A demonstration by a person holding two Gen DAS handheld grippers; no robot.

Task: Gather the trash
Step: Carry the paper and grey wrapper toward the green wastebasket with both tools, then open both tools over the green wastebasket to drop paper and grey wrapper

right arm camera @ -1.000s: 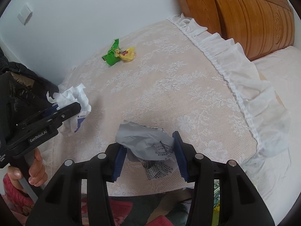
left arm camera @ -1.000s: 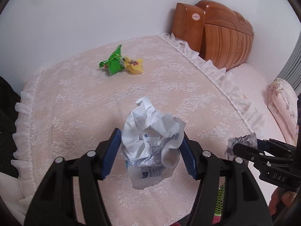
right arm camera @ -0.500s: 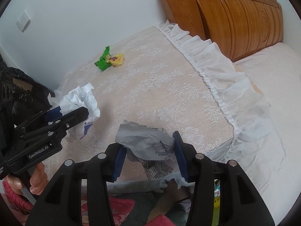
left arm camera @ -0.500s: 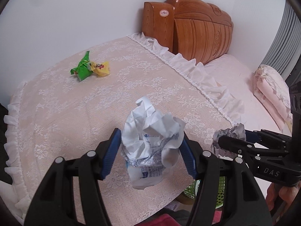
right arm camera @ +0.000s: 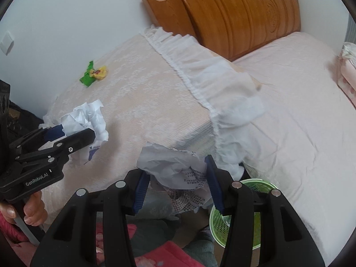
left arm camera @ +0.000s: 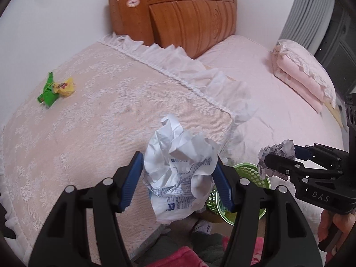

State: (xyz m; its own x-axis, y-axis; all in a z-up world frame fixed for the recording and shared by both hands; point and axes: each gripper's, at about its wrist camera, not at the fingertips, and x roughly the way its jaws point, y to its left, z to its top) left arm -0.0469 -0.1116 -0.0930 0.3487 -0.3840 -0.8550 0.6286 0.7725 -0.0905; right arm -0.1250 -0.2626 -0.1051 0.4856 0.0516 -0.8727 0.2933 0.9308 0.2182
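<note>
In the left wrist view, the left hand-held gripper [left arm camera: 178, 175] pinches one crumpled white paper wad [left arm camera: 178, 169] between its blue pads; the wad carries blue print and bulges above and below the pads, held in the air over the near corner of the bench [left arm camera: 89, 122], which is covered with a lace cloth. At the right edge, the right hand-held gripper [left arm camera: 276, 162] pinches one smaller grey crumpled paper ball [left arm camera: 278, 153], suspended above the green mesh basket [left arm camera: 255, 173] standing on the floor. Two wrappers lie touching at the far left of the bench: one green wrapper [left arm camera: 47, 92] and one yellow wrapper [left arm camera: 65, 86]. The frilled cloth edge [left arm camera: 200, 77] hangs between bench and bed [left arm camera: 278, 115]; one folded pink blanket [left arm camera: 304, 77] rests on the bed's far side. In the right wrist view, the right hand-held gripper [right arm camera: 175, 184] clamps the grey ball [right arm camera: 175, 173], printed with dark text, off the bench corner with the basket [right arm camera: 222, 222] just beside it, lower right. The left hand-held gripper [right arm camera: 73, 135] grips the white wad [right arm camera: 89, 120] over the bench's left part. The same two wrappers, green [right arm camera: 87, 75] and yellow [right arm camera: 101, 72], lie near the wall. The bench surface between wrappers and grippers is open.
</note>
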